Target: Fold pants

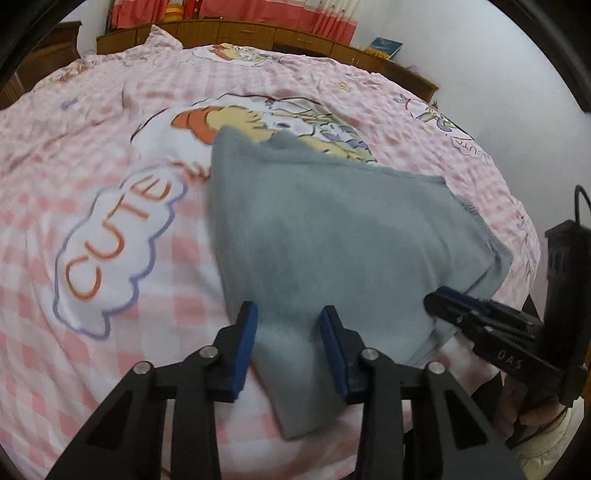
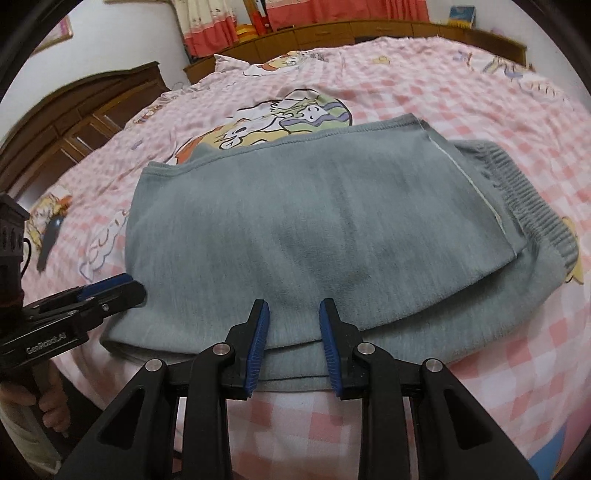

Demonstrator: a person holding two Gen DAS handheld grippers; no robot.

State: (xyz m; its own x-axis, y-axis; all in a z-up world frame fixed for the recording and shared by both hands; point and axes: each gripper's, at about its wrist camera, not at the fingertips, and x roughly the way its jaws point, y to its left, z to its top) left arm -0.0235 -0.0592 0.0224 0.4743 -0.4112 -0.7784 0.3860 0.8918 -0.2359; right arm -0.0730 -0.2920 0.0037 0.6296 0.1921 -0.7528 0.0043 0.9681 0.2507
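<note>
Grey pants (image 2: pixel 314 229) lie folded in layers on the pink checked bed cover, with the ribbed waistband (image 2: pixel 532 199) at the right. They also show in the left wrist view (image 1: pixel 332 240). My left gripper (image 1: pixel 290 317) is open, its blue pads on either side of the near left corner of the pants. My right gripper (image 2: pixel 293 314) is open over the near folded edge. The left gripper shows in the right wrist view (image 2: pixel 110 290) at the pants' left edge. The right gripper shows in the left wrist view (image 1: pixel 454 302) at the pants' right corner.
The bed cover (image 1: pixel 110 229) carries cartoon prints and the word CUTE. A wooden headboard shelf (image 2: pixel 369 29) runs along the far side, with red curtains (image 1: pixel 325 18) behind. A dark wooden cabinet (image 2: pixel 81 114) stands at the left.
</note>
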